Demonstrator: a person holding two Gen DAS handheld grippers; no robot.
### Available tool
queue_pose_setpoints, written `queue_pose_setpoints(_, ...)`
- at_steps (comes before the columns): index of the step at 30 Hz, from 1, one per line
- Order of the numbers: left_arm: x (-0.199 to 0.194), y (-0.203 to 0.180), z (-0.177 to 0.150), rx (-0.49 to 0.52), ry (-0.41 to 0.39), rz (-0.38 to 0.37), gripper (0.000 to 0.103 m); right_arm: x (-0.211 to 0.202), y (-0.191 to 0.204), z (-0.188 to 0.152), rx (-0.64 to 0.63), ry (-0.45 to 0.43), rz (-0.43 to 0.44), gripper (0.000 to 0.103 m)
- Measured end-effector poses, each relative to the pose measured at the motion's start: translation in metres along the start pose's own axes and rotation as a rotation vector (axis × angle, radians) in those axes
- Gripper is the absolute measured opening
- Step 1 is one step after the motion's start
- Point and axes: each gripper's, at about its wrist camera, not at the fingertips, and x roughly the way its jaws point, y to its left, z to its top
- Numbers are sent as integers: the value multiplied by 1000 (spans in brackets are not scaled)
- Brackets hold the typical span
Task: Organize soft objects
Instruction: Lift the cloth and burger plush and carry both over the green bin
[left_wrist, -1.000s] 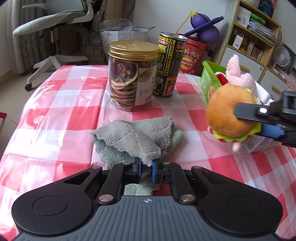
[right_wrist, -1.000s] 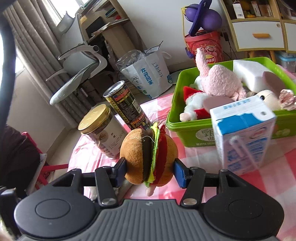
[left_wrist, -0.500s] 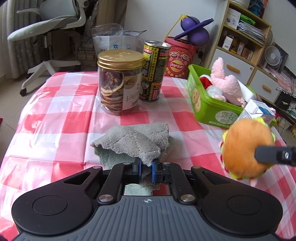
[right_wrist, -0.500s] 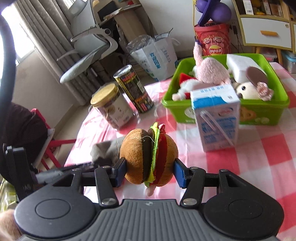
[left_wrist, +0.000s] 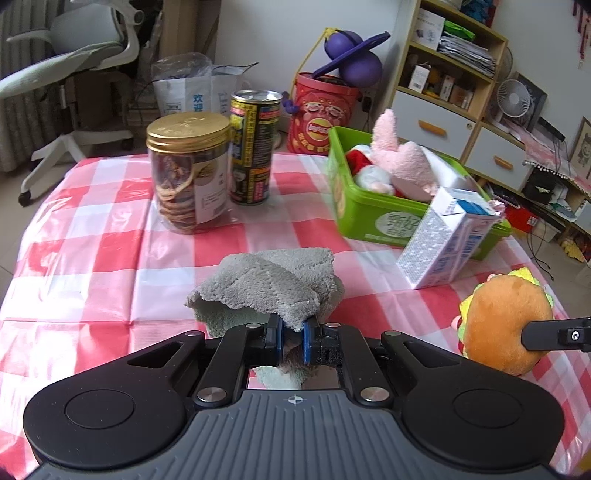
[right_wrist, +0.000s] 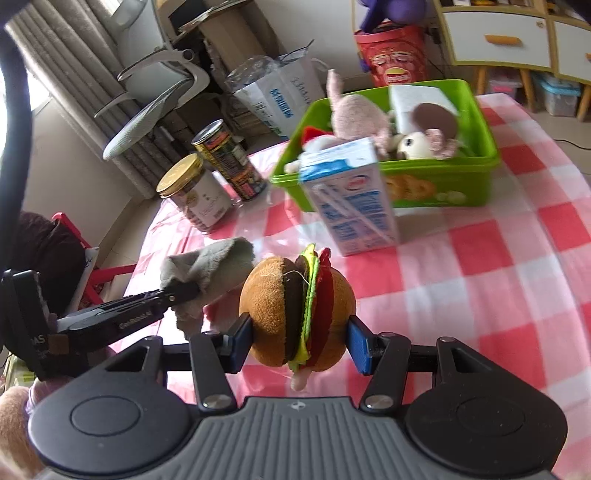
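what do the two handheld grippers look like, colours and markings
Both match. The left gripper and right gripper have black linkage arms with silver pivot screws, blue pads on the fingertips, two round black discs on the body and a ribbed grey front plate with a small crosshair mark. White lettering runs along the left one's side, seen from the right wrist.

This is a lived-in room of a home, part living space and part study. The surface (left_wrist: 92, 236) wears a red-and-white checked plastic cloth, the sort used on a household dining table. At the upper left of the left wrist view stands a grey swivel office chair (left_wrist: 74, 55) beside pleated curtains (right_wrist: 70, 48). At the upper right a wooden shelf unit (left_wrist: 454, 74) with white drawers holds stacked papers and small boxes, with a small desk fan (left_wrist: 513, 98) next to it. On the floor behind sit a red snack bucket (left_wrist: 325, 114), a purple bouncing ball toy (left_wrist: 351, 55) and a paper shopping bag (left_wrist: 195, 92).
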Motion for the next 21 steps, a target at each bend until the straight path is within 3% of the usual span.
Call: queue_pose_setpoints(21, -16, -37, 9, 28, -30, -61, 6, -51, -63, 14, 183, -119, -45, 25)
